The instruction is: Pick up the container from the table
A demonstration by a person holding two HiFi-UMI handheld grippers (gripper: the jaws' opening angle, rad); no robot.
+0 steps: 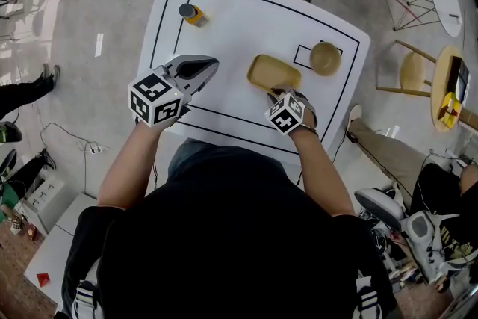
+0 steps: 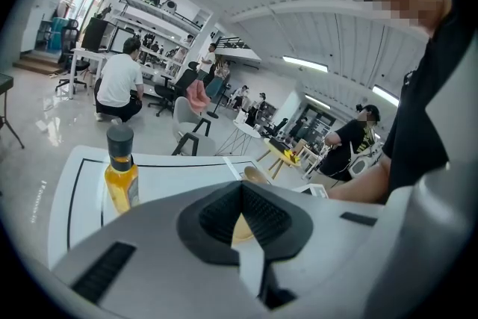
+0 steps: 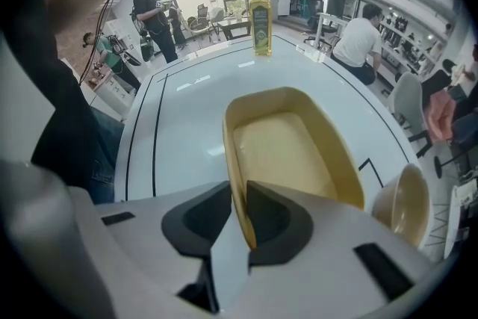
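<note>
Over to the right gripper: pointing steeply down at the white worktop, marker cube facing up at the head view. Jaws narrow, with the near wall of the yellow container standing between the two dark pads. Looks pinched from both sides, though the wide-angle bend makes the left pad's contact hard to swear to. No other part of the container touched.

Container itself: shallow, rectangular with rounded corners, empty inside, lying flat on the worktop right of centre, inside the black outline. Stretches away from the jaws in the right gripper view, open side up.

Just beyond its far right corner and apart from it: a tan bowl, upright, sitting by a small black-marked box on the worktop.

Now the left gripper: held above the left-middle of the worktop, tilted gently downward, well apart from the container. Jaws closed tip to tip, gripping nothing; only a sliver of yellow showing through the small gap behind the tips.

Far left corner: an oil bottle with a dark cap, upright, golden liquid inside, well apart from both grippers.
</note>
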